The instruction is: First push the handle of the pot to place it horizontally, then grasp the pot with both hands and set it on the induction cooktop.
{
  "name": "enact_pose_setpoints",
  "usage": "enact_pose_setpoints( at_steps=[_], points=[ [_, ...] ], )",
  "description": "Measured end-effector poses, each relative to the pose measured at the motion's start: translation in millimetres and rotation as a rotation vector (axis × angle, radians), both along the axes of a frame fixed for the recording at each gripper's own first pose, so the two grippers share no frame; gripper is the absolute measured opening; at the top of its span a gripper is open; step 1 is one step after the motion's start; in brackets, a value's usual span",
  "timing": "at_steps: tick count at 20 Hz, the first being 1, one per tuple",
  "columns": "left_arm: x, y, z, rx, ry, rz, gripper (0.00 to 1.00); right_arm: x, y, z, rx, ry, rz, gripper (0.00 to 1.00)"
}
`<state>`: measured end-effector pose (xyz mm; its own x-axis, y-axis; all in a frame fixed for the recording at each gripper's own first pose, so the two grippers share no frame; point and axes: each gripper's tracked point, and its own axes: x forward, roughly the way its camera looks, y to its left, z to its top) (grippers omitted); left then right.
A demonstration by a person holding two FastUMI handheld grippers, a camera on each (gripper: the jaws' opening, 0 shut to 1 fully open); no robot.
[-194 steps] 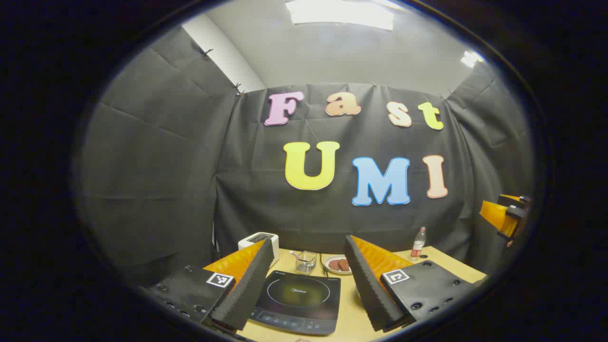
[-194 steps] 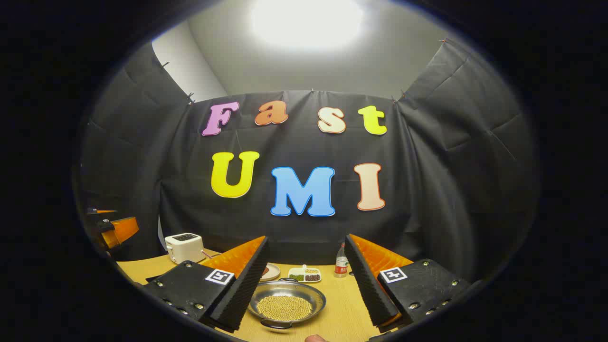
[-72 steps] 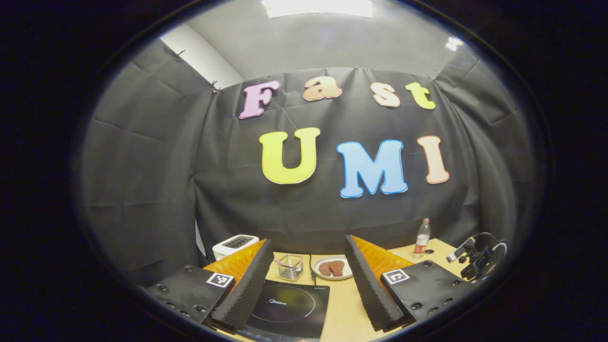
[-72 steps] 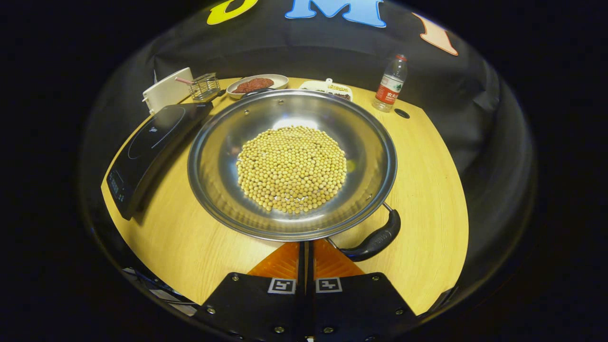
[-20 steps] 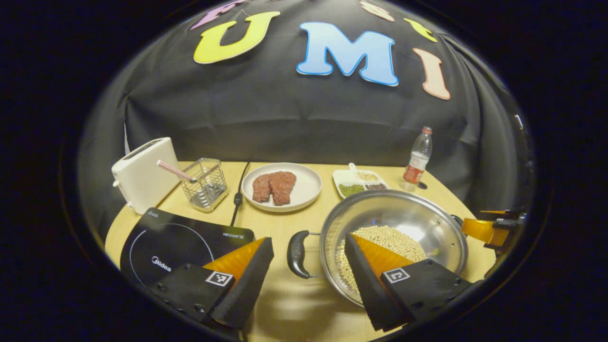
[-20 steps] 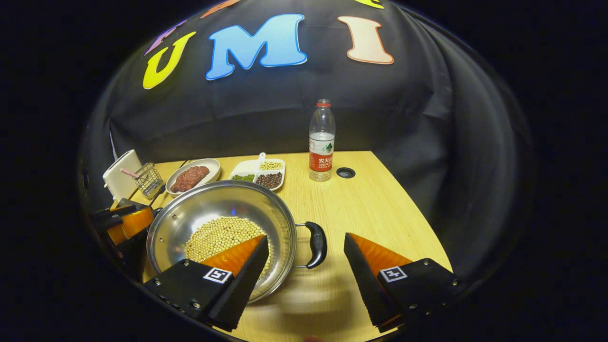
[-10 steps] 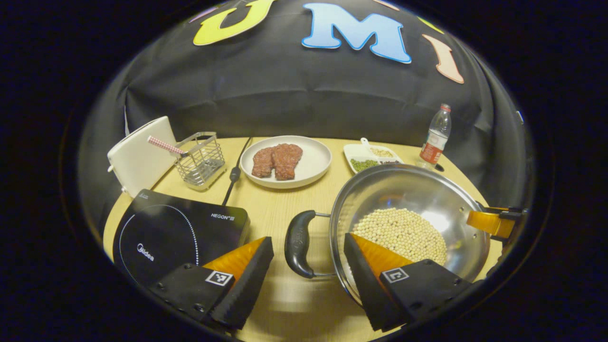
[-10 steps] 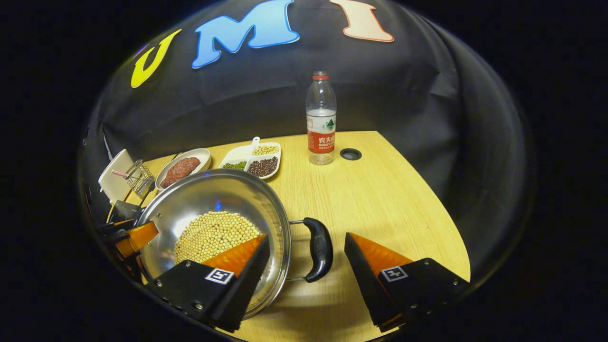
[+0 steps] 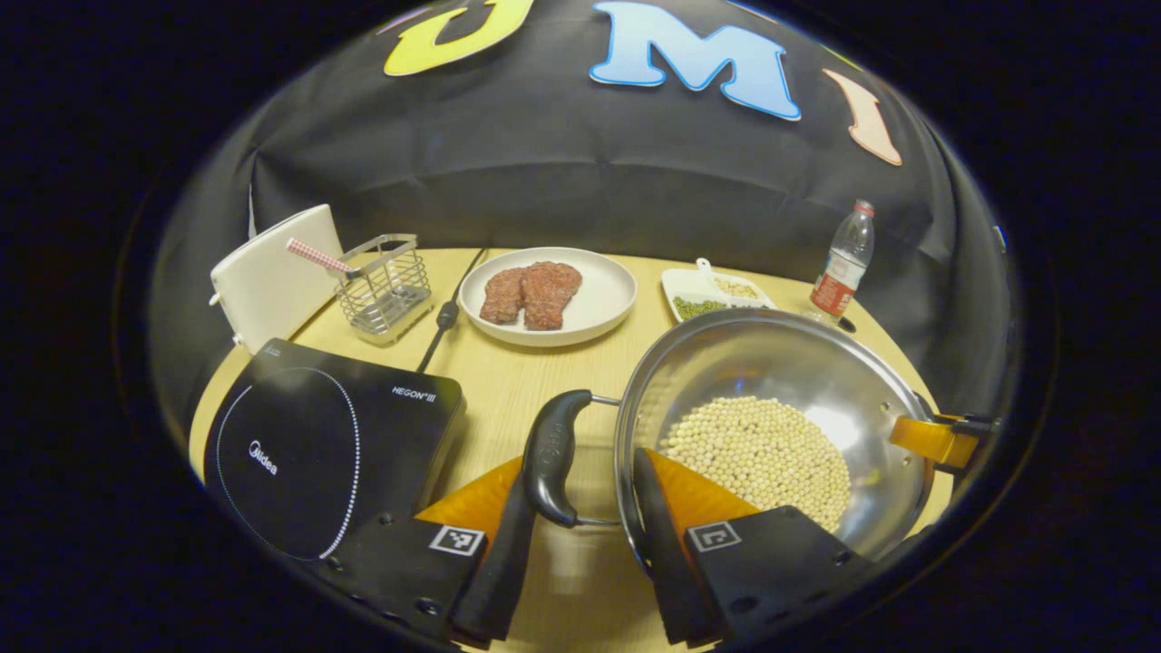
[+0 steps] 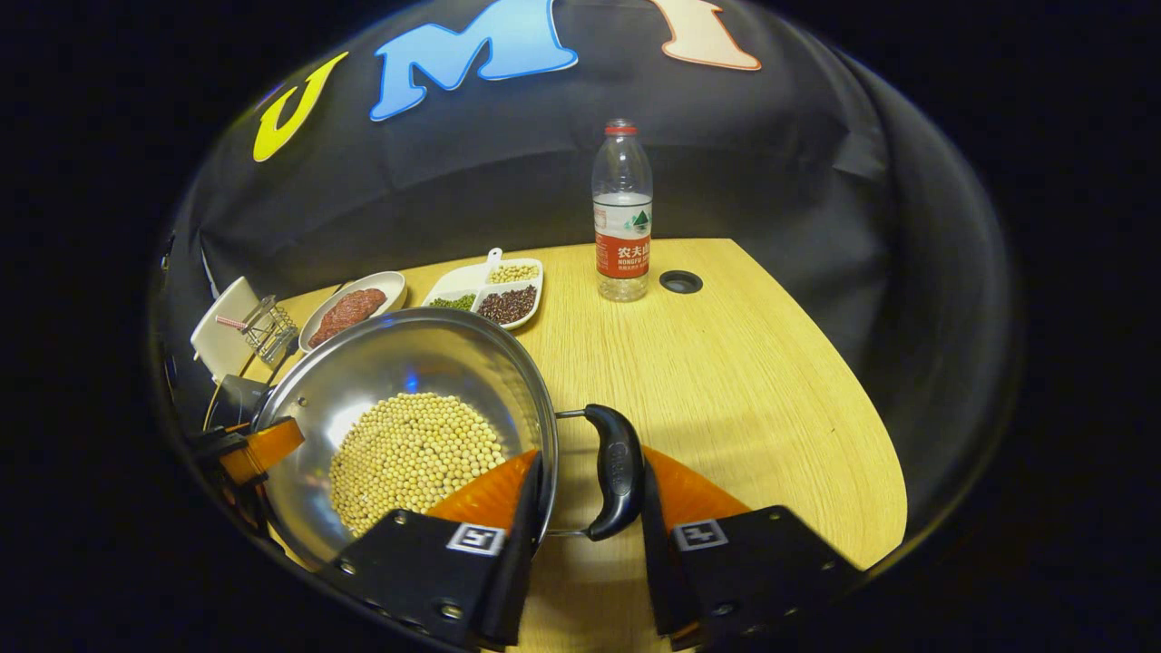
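Note:
A steel pot point(image 9: 771, 363) of soybeans point(image 9: 757, 449) sits on the wooden table, right of the black induction cooktop point(image 9: 299, 453). Its two black handles point sideways. In the left gripper view, my left gripper point(image 9: 580, 472) straddles the near handle point(image 9: 551, 449). The left finger touches the handle, and the right finger hangs over the pot's rim with a gap showing. In the right gripper view, my right gripper point(image 10: 590, 467) brackets the other handle point(image 10: 619, 472) of the pot point(image 10: 399, 363) in the same way. Both grippers are partly closed. Each also shows at the pot's far side, the right gripper point(image 9: 939, 440) and the left gripper point(image 10: 254, 449).
Behind the cooktop stand a white toaster point(image 9: 268, 286) and a wire basket point(image 9: 385, 286). A plate of meat point(image 9: 544, 295), a divided dish of beans point(image 9: 712, 292) and a water bottle point(image 10: 622, 213) line the back. The table point(image 10: 744, 381) ends close on the right.
Both grippers have moved in onto the pot's handles, and their fingers have narrowed from wide apart to close around each handle. The pot has stayed in place.

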<state>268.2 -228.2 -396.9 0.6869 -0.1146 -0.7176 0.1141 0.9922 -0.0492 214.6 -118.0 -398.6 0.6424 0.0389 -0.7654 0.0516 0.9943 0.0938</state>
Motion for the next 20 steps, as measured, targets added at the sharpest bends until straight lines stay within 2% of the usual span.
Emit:
enact_pose_setpoints(
  at_steps=[2, 3, 4, 5, 8, 9, 11, 16, 18, 19, 20],
  points=[
    [0, 0, -3, 0.004, 0.0, 0.007, 0.65, -1, 0, 1, -0.009, -0.009, 0.013, 0.49],
    [-2, 0, 0, 0.01, -0.005, 0.007, 0.62, -2, -1, 2, -0.017, -0.015, 0.016, 0.43],
    [-2, 1, 1, 0.021, -0.014, 0.005, 0.58, -3, -1, 3, -0.024, -0.013, 0.025, 0.49],
    [-3, 1, 4, 0.023, -0.024, 0.007, 0.61, -2, -1, 6, -0.028, -0.02, 0.034, 0.49],
    [-5, 7, 15, 0.007, -0.057, 0.031, 0.62, -5, 1, 23, -0.031, -0.051, 0.043, 0.49],
    [-6, 11, 20, 0.006, -0.069, 0.031, 0.58, -8, 3, 32, -0.034, -0.065, 0.041, 0.49],
    [-8, 18, 33, -0.002, -0.095, 0.038, 0.58, -17, 9, 44, -0.039, -0.066, 0.046, 0.49],
    [-34, 45, 67, -0.019, -0.121, 0.028, 0.58, -41, 35, 71, -0.058, -0.087, 0.029, 0.49],
    [-35, 62, 74, -0.023, -0.123, 0.017, 0.61, -54, 52, 78, -0.052, -0.079, 0.011, 0.49],
    [-36, 73, 77, -0.021, -0.125, 0.009, 0.57, -59, 61, 80, -0.049, -0.075, 0.005, 0.49],
    [-36, 84, 80, -0.02, -0.127, 0.004, 0.57, -63, 71, 82, -0.047, -0.074, 0.001, 0.49]
  ],
)
